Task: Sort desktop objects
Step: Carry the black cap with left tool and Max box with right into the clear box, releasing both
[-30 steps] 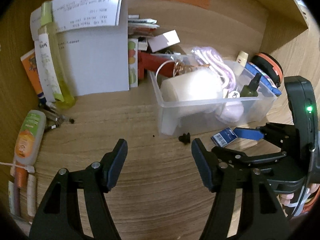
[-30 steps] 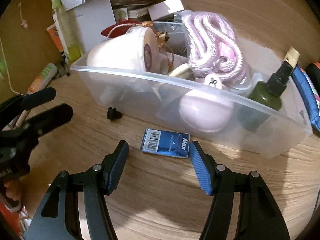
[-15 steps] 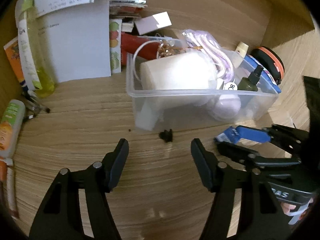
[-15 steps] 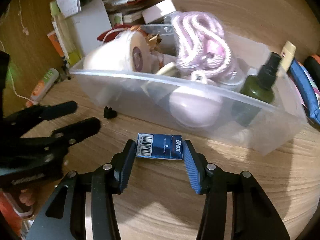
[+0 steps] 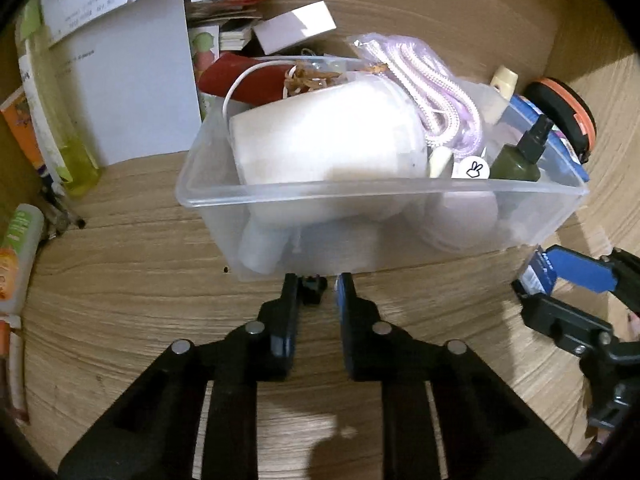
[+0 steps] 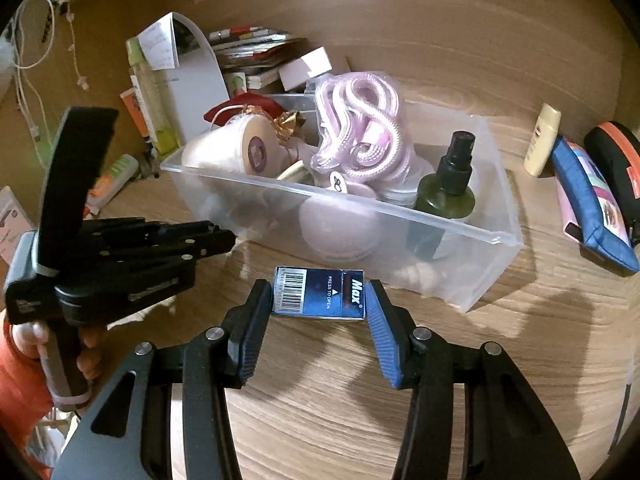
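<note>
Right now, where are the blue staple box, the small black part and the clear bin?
blue staple box (image 6: 320,294): right wrist view, label face.
small black part (image 5: 313,289): left wrist view, its body.
clear bin (image 5: 360,191): left wrist view, front rim.

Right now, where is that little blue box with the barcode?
In the right wrist view, the blue box sits bottom-centre, clamped between the right tool, just in front of the clear plastic bin.
</note>
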Demonstrator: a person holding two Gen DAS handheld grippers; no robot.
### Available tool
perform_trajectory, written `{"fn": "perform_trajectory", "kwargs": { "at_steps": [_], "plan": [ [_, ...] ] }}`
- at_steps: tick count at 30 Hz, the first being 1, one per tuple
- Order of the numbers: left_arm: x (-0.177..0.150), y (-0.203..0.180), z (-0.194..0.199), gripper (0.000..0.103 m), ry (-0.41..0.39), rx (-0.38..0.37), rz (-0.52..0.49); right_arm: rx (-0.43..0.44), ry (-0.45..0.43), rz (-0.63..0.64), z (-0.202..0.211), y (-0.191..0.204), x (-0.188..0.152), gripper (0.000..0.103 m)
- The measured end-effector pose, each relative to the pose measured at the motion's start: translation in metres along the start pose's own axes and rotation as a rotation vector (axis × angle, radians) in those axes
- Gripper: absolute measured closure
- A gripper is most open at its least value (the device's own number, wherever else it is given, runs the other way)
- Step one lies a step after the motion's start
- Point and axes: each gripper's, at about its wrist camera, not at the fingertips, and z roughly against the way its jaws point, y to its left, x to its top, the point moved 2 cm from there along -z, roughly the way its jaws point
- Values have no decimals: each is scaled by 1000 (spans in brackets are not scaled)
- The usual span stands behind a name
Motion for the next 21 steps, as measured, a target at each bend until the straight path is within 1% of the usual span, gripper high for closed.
{"fn": "perform_trajectory", "kwargs": {
  "at_steps": [1, 4, 8, 13, 21],
  "plan": [
    [0, 0, 0, 91, 0, 6, -1, 2, -4, 0, 1, -1, -1, 58],
    [-1, 1, 1, 95, 3, 12, 1, 16, -13, 0, 5, -3, -2, 58],
    [-7, -6, 5, 95, 3, 10, -20, 19, -26, 3, 8, -5, -2, 58],
    [-13, -12, 15, 95, -24, 17, -56, 21, -31, 0, 11, -6, -3, 58],
    [-7, -12, 45, 95, -90, -40, -42, 20, -49, 0, 18, -6, -1, 58]
  ]
}}
